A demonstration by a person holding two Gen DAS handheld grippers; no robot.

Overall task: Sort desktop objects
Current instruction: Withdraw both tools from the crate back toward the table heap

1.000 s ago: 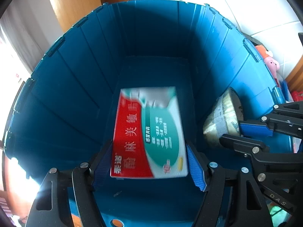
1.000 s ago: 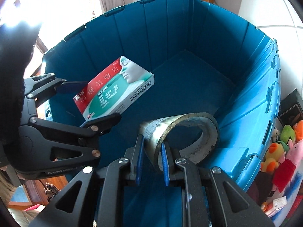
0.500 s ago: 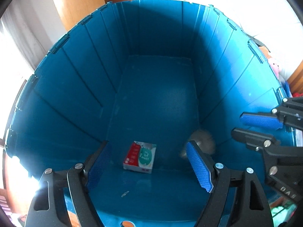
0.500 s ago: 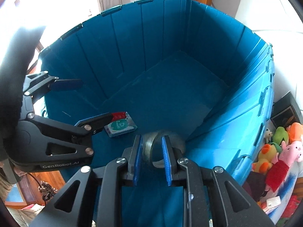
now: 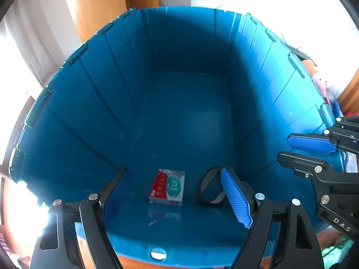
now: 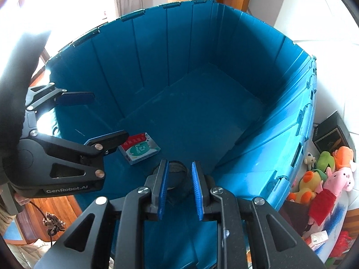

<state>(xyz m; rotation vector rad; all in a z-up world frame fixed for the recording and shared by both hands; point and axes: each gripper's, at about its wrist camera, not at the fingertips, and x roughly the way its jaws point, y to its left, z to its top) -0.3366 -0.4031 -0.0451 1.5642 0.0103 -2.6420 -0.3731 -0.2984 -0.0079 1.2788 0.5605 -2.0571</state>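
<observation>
Dropped since a second ago: medicine box [image 5: 167, 187] out of the left tongs [image 5: 177, 196], tape roll [image 5: 212, 186] out of the right tongs [image 6: 179, 185]. Both now lying on the floor of the blue crate [image 5: 89, 112], box flat and face up, roll just beside it, apart, near the corner closest to the cameras. Left tongs released, jaws wide, nothing between them, hanging above the crate. Right tongs narrowly parted, empty, pads touching nothing. Judged: two desktop objects sorted into the crate; next, probably back out for more items.
</observation>
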